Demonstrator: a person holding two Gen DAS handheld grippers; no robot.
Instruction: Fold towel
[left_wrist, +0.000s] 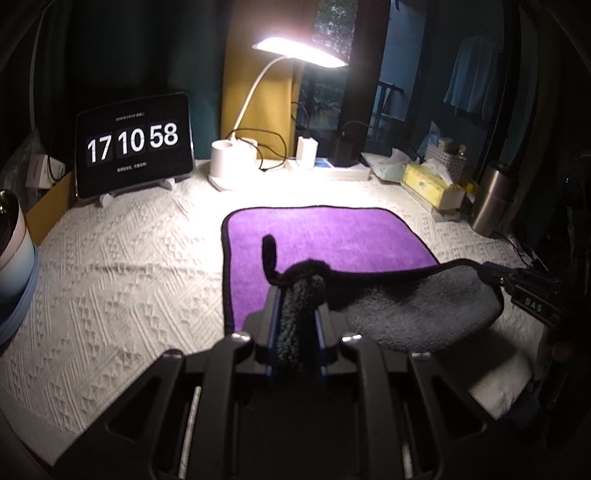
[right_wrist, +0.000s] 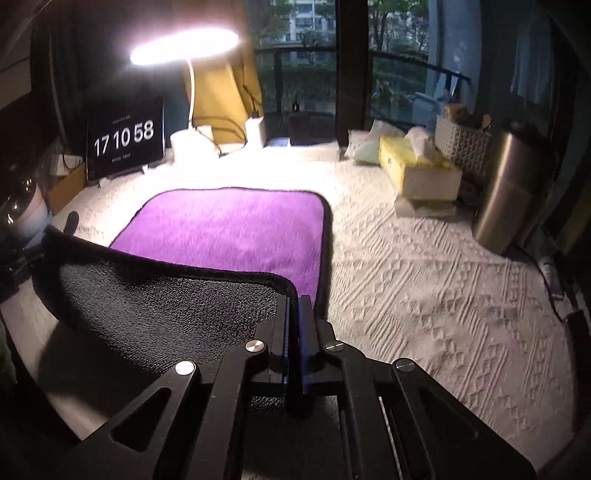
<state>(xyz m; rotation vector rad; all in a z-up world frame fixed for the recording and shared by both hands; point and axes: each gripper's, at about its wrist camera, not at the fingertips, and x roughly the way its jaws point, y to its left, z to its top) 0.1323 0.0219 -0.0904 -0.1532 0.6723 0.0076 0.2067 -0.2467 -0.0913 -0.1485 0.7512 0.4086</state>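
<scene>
A tabletop (left_wrist: 110, 266) covered with a white woven cloth of raised diamond pattern runs back to a dark window, lit by a white gooseneck desk lamp (left_wrist: 300, 51) beside a black tablet showing a clock reading 17 10 58 (left_wrist: 133, 144). The left claw (left_wrist: 298, 291) is clamped tight on a bunched near corner of the purple microfibre towel with grey underside and black hem (left_wrist: 325, 240), the grey pile squeezed between its fingers and a black hem loop poking up just past the tips. The right claw (right_wrist: 294, 301) is closed on the other near corner, its blue-padded fingers pinching the hem. Between the two claws the near edge is lifted off the cloth and turned over, grey side showing, while the far part of the towel lies flat, purple side up, its far hem near the lamp base. Bare cloth lies open to the left of the towel and to its right. Along the right edge stand a yellow tissue box (right_wrist: 419, 170) and a tall brushed steel flask (right_wrist: 508, 192), well apart from the towel; a pale blue-rimmed tub (left_wrist: 14, 266) sits at the left edge.
</scene>
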